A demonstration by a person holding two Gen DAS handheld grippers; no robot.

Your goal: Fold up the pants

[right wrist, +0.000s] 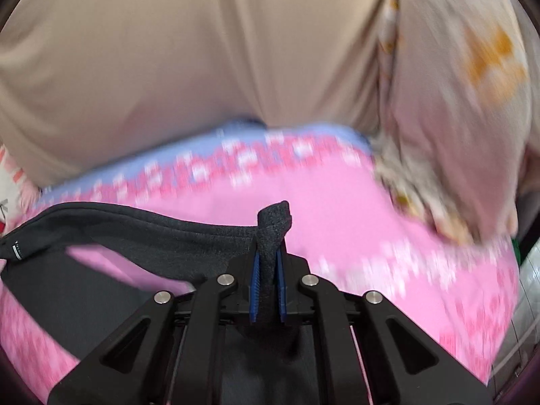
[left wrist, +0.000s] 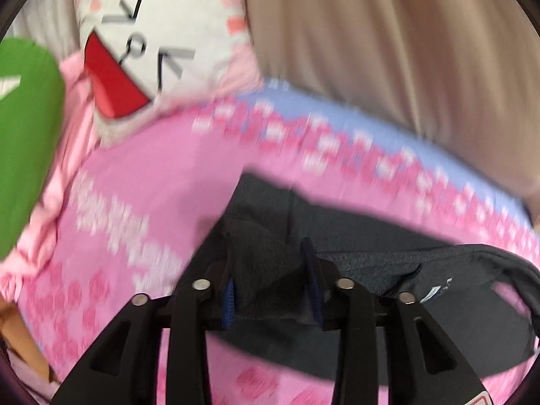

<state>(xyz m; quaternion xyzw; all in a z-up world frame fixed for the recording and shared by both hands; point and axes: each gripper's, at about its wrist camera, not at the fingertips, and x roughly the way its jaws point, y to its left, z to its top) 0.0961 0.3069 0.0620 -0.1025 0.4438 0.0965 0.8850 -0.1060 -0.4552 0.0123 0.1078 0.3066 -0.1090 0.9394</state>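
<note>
The dark grey pants (left wrist: pixel 388 260) hang lifted over a pink patterned bedspread (left wrist: pixel 152 175). A thick bunch of their cloth fills the gap in my left gripper (left wrist: pixel 270 287), and its blue pads (left wrist: pixel 228 300) press on it from both sides. In the right wrist view the pants (right wrist: pixel 135 233) stretch away to the left as a taut band with a small label at its far end. My right gripper (right wrist: pixel 268 276) is shut on a narrow fold of that cloth, whose tip sticks up past the pads (right wrist: pixel 255 283).
A white cushion with a cartoon face (left wrist: pixel 145 44) and a green object (left wrist: pixel 23 135) lie at the left of the bed. Beige fabric (right wrist: pixel 202 50) rises behind the bed's far edge. A pale cloth with orange flowers (right wrist: pixel 455 118) lies at the right.
</note>
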